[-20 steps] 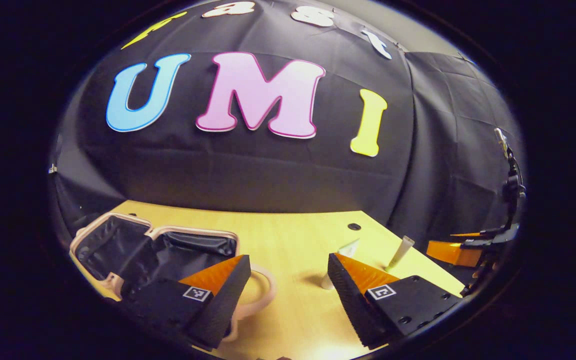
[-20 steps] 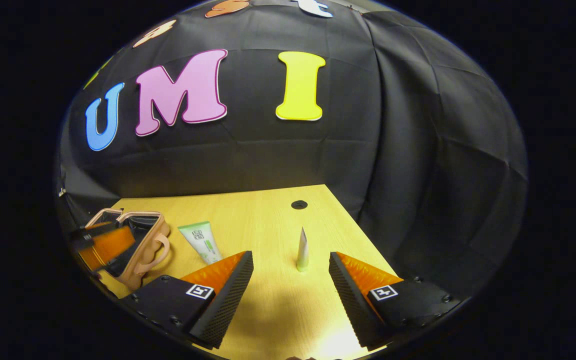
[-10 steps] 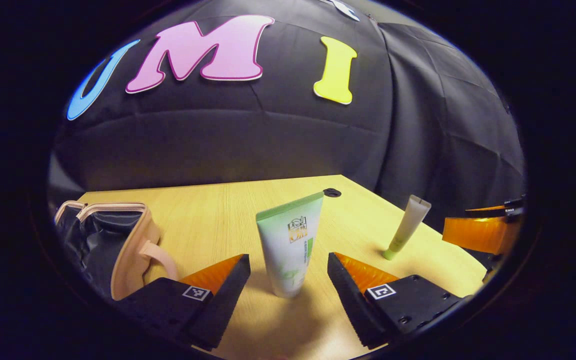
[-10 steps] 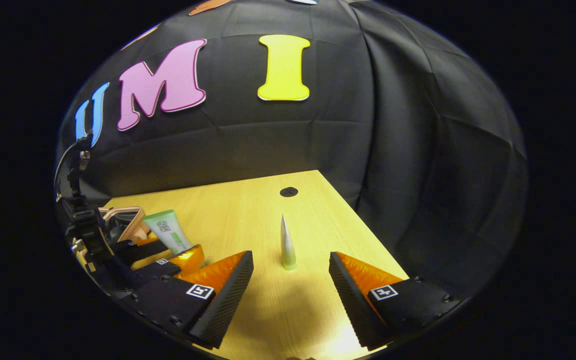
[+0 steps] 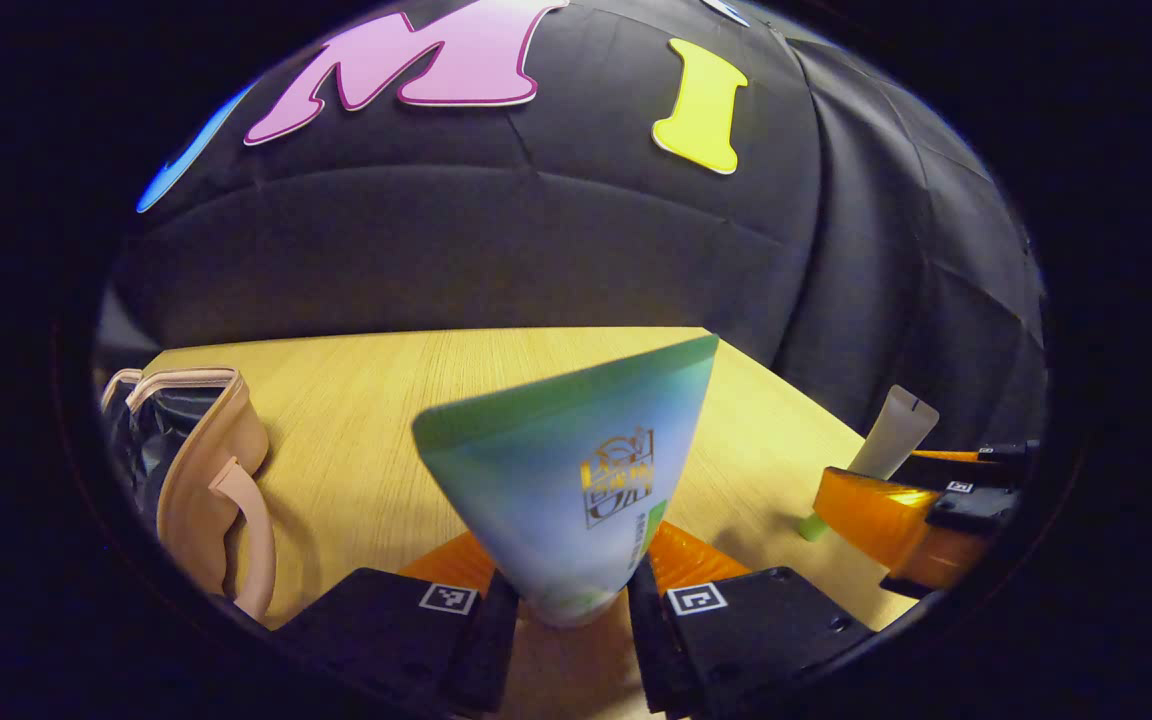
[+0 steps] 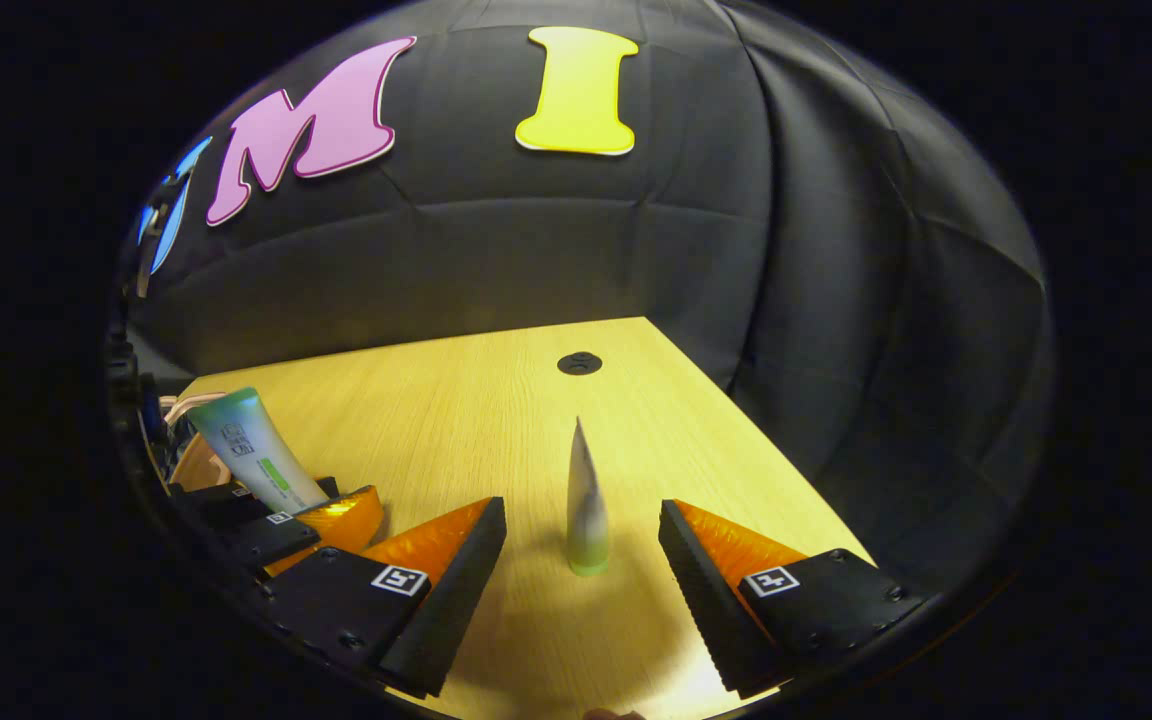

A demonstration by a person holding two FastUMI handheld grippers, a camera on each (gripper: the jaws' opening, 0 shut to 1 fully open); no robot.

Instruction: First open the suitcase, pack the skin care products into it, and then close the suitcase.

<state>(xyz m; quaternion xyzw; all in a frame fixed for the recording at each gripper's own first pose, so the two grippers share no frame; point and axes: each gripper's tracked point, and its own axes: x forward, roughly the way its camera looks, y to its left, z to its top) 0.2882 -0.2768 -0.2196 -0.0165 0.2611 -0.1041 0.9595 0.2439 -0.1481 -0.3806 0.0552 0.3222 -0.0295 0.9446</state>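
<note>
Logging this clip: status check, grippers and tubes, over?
Left gripper shut on big tube, low near its cap. Right gripper open, slim tube standing between its fingers. Suitcase open at table's left. Nothing blocking.

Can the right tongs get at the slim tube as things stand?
Probably yes. The right tongs are open, and the slim tube stands upright on the table between the fingers, with nothing across the gap. The left tongs sit off to the side.

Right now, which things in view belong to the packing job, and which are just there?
Job: suitcase; wide tube between the left gripper fingers; slim tube standing ahead of the open right gripper.
Just there: table; table hole.
</note>
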